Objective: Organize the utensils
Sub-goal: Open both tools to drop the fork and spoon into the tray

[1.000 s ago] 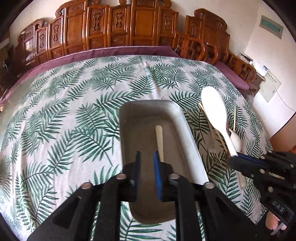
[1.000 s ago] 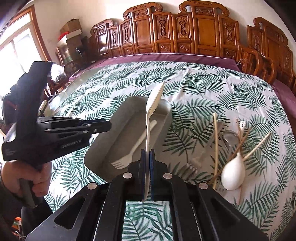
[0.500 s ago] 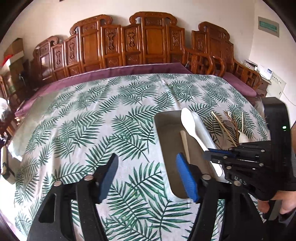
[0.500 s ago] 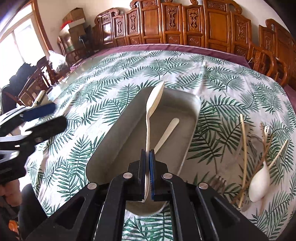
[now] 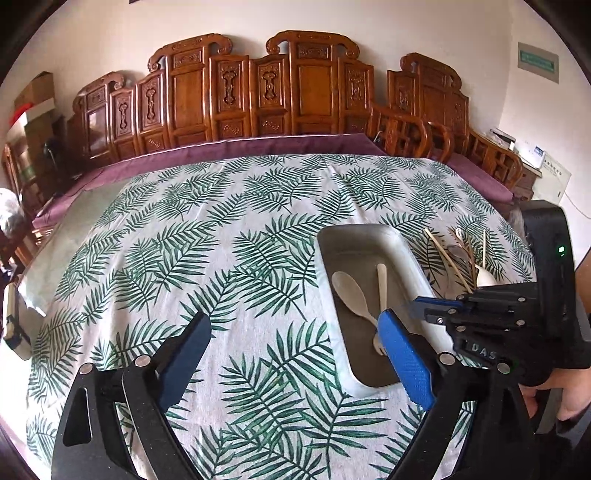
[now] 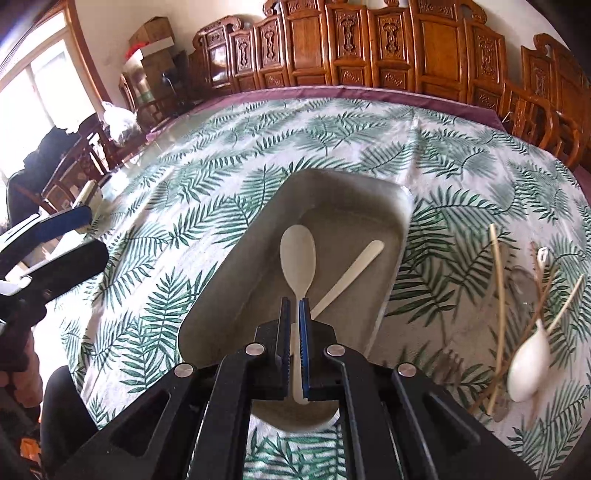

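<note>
Cream plastic spoon [image 6: 297, 263] lies bowl-forward inside the grey tray [image 6: 402, 206], its handle pinched between the nearly closed jaws of the right gripper [image 6: 294, 314]. A cream fork [image 6: 349, 273] rests beside it in the tray. The left gripper [image 5: 291, 354] hovers over the leaf-print cloth on the bench [image 5: 221, 236], jaws spread wide and holding nothing. Chopsticks [image 6: 498, 295] and a white spoon [image 6: 528, 365] lie right of the tray.

carved wooden chairs [image 5: 314, 92] | white wall [image 5: 110, 33] | window [image 6: 33, 85]

Carved wooden chairs [image 5: 310, 88] — cardboard boxes [image 6: 151, 33] — window [image 6: 33, 85]
</note>
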Tool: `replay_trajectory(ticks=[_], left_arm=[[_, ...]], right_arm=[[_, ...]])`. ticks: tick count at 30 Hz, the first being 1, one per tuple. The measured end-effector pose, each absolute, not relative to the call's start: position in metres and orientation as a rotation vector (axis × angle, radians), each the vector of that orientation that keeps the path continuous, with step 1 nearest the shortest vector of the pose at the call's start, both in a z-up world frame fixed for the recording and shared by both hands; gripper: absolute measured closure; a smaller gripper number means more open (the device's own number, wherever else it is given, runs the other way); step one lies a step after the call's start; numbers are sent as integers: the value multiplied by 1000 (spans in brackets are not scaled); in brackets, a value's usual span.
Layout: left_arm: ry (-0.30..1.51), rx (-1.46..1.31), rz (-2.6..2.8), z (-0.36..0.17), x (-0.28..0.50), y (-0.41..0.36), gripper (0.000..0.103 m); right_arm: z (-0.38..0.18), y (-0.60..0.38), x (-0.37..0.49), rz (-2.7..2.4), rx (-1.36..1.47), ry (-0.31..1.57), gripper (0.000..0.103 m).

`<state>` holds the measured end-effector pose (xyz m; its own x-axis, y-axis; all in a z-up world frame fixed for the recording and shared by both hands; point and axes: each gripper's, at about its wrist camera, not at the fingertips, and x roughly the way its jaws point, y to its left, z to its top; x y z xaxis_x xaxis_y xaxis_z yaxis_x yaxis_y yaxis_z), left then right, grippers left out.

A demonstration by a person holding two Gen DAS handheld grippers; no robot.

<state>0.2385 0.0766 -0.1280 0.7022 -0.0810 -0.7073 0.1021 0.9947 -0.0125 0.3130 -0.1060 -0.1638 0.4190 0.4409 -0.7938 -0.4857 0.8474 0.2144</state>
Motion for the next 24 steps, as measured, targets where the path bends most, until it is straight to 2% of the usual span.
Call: replay_trajectory(ticks=[4, 16, 19, 24], left_arm=[[781, 28, -132, -128, 237, 65, 9], [786, 62, -238, -120, 242, 3, 9], [791, 80, -270, -122, 246, -16, 9], [797, 105, -308, -125, 252, -40, 9]], right_arm=[[-148, -133, 307, 566, -41, 945, 97], [-134, -255, 311, 394, -28, 941, 97], [-140, -282, 320, 349, 4, 957, 91], [-157, -301, 339, 310, 30, 989, 90]])
